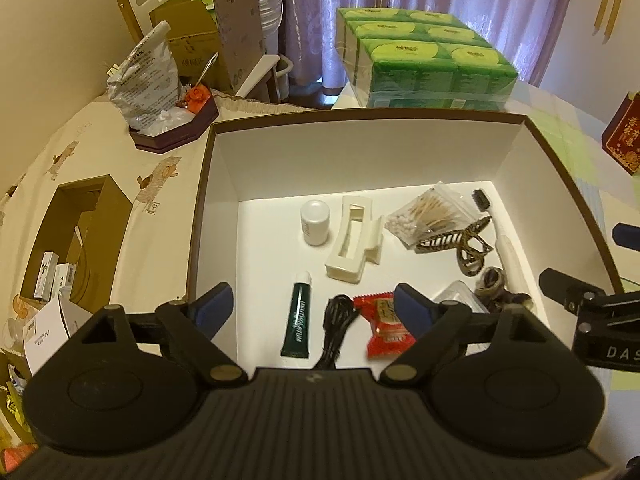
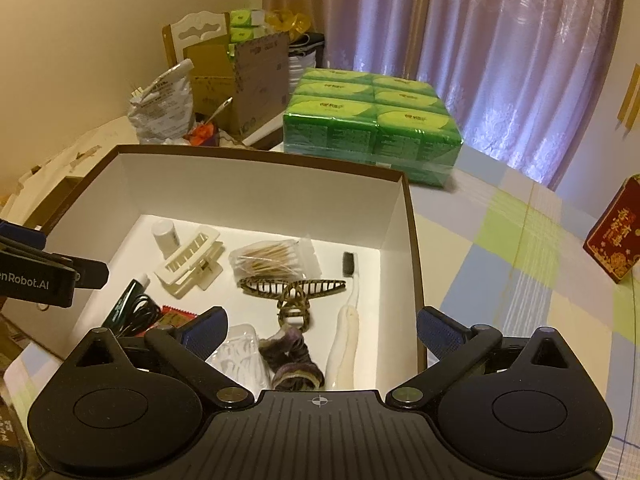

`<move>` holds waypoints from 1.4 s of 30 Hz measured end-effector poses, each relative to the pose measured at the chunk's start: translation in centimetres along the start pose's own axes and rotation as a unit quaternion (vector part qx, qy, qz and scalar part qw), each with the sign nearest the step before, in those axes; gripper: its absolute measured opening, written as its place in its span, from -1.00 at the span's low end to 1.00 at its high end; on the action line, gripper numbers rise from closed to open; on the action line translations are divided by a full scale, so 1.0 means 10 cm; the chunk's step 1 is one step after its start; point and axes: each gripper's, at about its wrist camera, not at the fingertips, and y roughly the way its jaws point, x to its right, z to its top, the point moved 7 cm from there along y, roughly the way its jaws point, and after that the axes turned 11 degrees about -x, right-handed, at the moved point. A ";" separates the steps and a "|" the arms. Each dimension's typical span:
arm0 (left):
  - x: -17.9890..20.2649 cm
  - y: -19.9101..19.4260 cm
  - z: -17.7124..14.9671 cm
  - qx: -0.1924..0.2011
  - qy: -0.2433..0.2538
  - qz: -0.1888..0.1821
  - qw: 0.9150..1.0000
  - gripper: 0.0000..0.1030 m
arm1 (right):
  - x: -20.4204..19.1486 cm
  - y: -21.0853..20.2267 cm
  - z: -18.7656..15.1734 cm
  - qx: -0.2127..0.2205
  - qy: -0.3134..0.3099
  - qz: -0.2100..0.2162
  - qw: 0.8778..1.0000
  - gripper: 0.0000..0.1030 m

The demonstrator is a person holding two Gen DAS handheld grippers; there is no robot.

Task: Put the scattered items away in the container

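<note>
A white box with a brown rim [image 1: 360,114] [image 2: 256,154] holds the items: a small white bottle [image 1: 315,222], a cream hair claw [image 1: 352,240] [image 2: 188,258], a bag of cotton swabs [image 1: 430,216] [image 2: 272,258], a patterned brown hair claw [image 1: 460,240] [image 2: 294,292], a toothbrush [image 1: 504,240] [image 2: 348,332], a green tube [image 1: 298,320], a black cable [image 1: 336,320], a red packet [image 1: 384,324] and a dark scrunchie [image 2: 292,356]. My left gripper [image 1: 310,308] hangs open over the box's near left side. My right gripper [image 2: 320,328] is open over the near right corner, holding nothing.
A green multipack of tissues [image 1: 420,60] [image 2: 368,120] stands behind the box. A dark tray with a crumpled bag [image 1: 160,120] sits at the back left, an open cardboard box [image 1: 76,240] to the left, and a red box [image 2: 616,236] at the right on the checked cloth.
</note>
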 end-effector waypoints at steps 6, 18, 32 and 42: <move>0.13 -0.21 -0.14 0.022 0.005 -0.006 1.000 0.68 | 0.01 -0.16 -0.14 0.006 -0.001 0.010 1.000 1.00; 0.41 -0.64 -0.45 0.056 -0.006 -0.002 0.998 0.73 | 0.11 -0.52 -0.43 0.022 -0.006 0.026 0.999 1.00; 0.72 -1.09 -0.79 0.090 -0.016 0.013 0.996 0.80 | 0.21 -0.91 -0.72 0.045 -0.031 0.036 0.998 1.00; 0.88 -1.23 -1.07 0.092 -0.024 0.021 0.995 0.88 | 0.23 -1.07 -0.94 0.048 -0.049 0.045 0.997 1.00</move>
